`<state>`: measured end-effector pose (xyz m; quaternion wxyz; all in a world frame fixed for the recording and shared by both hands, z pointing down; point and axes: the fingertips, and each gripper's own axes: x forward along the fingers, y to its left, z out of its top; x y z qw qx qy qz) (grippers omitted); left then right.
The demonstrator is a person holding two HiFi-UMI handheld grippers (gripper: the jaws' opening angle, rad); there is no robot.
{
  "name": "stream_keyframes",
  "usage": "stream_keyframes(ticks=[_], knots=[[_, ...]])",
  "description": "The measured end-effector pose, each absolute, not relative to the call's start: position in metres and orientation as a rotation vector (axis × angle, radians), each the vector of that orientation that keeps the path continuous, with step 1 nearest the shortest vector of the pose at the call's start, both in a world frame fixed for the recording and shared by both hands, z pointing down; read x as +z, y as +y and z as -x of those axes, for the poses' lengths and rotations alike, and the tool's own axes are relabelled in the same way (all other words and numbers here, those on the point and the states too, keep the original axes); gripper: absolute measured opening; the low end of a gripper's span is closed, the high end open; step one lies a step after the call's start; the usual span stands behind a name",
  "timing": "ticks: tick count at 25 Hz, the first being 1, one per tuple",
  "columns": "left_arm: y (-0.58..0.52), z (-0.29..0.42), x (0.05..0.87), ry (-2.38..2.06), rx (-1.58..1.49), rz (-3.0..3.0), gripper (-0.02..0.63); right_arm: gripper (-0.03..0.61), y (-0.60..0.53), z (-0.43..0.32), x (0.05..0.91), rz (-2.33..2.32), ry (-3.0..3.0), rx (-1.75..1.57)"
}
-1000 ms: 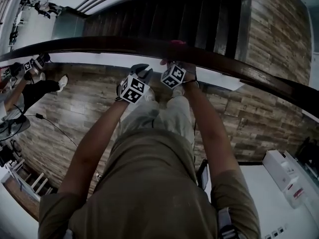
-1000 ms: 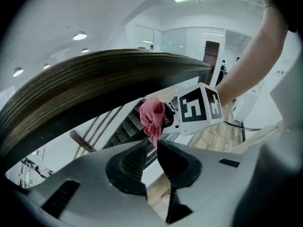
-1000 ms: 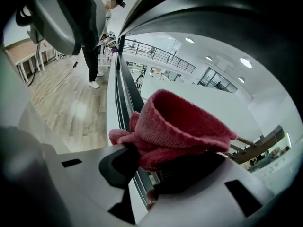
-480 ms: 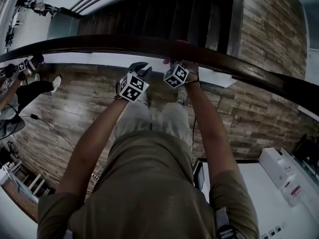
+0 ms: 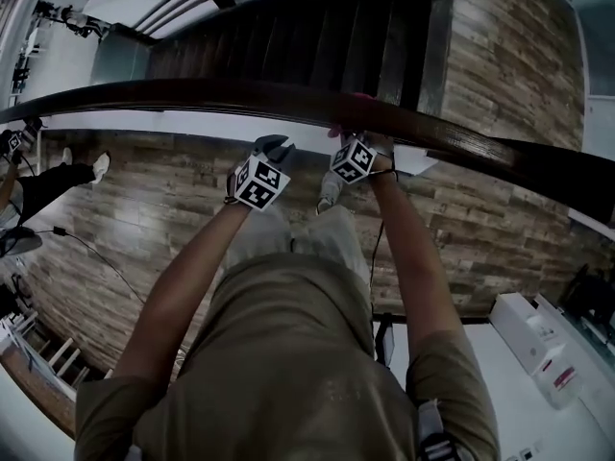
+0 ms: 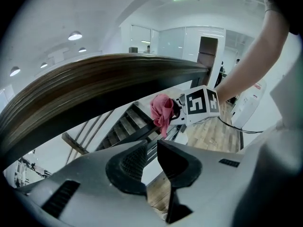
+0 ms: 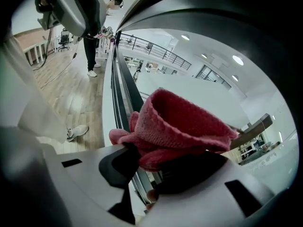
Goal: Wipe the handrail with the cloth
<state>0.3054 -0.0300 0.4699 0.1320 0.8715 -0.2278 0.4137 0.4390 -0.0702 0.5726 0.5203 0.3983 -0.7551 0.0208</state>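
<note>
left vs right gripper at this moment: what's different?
The right gripper is shut on the pink cloth. The left gripper has its jaws slightly apart with nothing between them. In the head view, the right gripper reaches up to the handrail with the cloth, while the left gripper sits just short of the rail. Both bear a marker cube and are side by side.

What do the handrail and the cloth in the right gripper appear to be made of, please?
The handrail looks like dark varnished wood: lengthwise grain streaks, slight sheen. The cloth seems pink knitted or terry fabric: nubby loops, soft folds.
</note>
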Motion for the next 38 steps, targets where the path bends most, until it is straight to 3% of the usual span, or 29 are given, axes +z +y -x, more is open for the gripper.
stream_keyframes(ticks=[11,21,30,38], knots=[[0.0,-0.396,0.46,-0.574,1.244,-2.588,0.075,0.1,-0.03,-0.575,0.572,-1.061,-1.706,0.118],[0.017,-0.416,0.454,-0.601,1.249,-2.589,0.075,0.1,0.008,-0.678,0.568,-1.146,-1.569,0.177],[0.026,-0.421,0.45,-0.616,1.248,-2.59,0.075,0.1,0.023,-0.717,0.568,-1.232,-1.449,0.276],[0.03,-0.432,0.453,-0.595,1.248,-2.59,0.075,0.098,0.043,-0.723,0.55,-1.46,-1.608,0.643]])
